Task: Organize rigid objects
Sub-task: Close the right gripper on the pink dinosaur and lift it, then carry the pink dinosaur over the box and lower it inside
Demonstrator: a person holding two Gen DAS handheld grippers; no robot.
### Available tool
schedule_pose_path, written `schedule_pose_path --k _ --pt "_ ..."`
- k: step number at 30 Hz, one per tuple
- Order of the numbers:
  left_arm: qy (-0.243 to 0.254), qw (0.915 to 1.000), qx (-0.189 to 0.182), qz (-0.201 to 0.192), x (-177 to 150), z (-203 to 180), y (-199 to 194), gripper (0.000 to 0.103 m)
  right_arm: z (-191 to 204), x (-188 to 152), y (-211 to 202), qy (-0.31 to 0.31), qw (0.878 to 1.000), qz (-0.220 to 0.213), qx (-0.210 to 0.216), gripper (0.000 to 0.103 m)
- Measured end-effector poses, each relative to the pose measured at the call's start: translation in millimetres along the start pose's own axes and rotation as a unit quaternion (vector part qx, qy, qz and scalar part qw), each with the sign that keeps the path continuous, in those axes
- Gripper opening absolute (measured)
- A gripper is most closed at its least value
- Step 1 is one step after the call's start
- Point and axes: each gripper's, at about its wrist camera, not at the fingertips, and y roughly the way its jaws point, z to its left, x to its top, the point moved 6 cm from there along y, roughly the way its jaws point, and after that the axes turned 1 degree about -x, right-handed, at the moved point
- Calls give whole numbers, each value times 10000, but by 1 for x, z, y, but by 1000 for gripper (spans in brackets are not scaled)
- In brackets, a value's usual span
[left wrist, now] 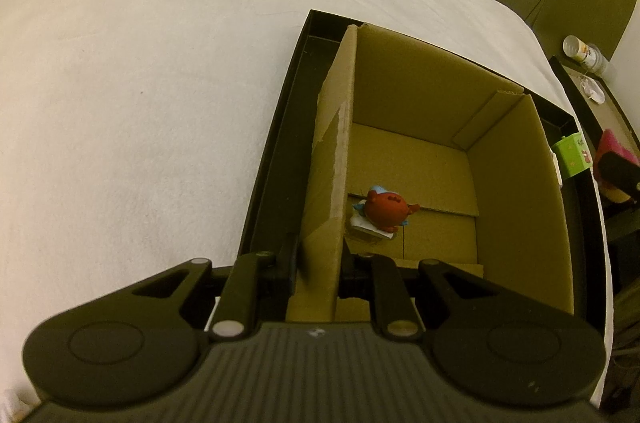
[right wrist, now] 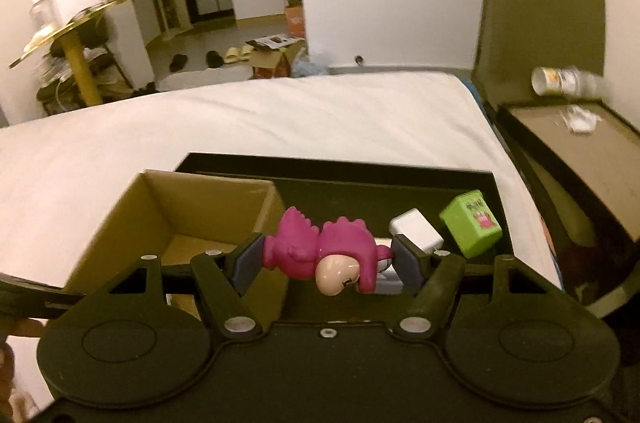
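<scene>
My left gripper was clamped shut on the near side wall of the cardboard box, one finger outside and one inside, so the light box would not slide or tip while I filled it. The box sat inside a shallow black tray on a white bed. A small red figure already lay on the box floor, close against the wall I was pinching.

My right gripper pinched a pink toy figure crosswise, one pad at each end, with its pale head hanging toward me. I held it in the air just beside the box's open top, over the tray, probably to drop it in with the red one.

On the tray floor beyond it waited a white charger block and, just beside that, a tilted green cube, still unsorted.
</scene>
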Motion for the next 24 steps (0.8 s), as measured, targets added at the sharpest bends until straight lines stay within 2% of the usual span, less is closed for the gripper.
schedule_pose_path --k 9,24 --pt "-1 10000 7 -5 0 0 0 16 28 10 -6 -123 9995 -63 286 68" --pt "-107 9999 -15 -39 -2 3 -2 16 81 16 -2 -327 9959 69 841 68"
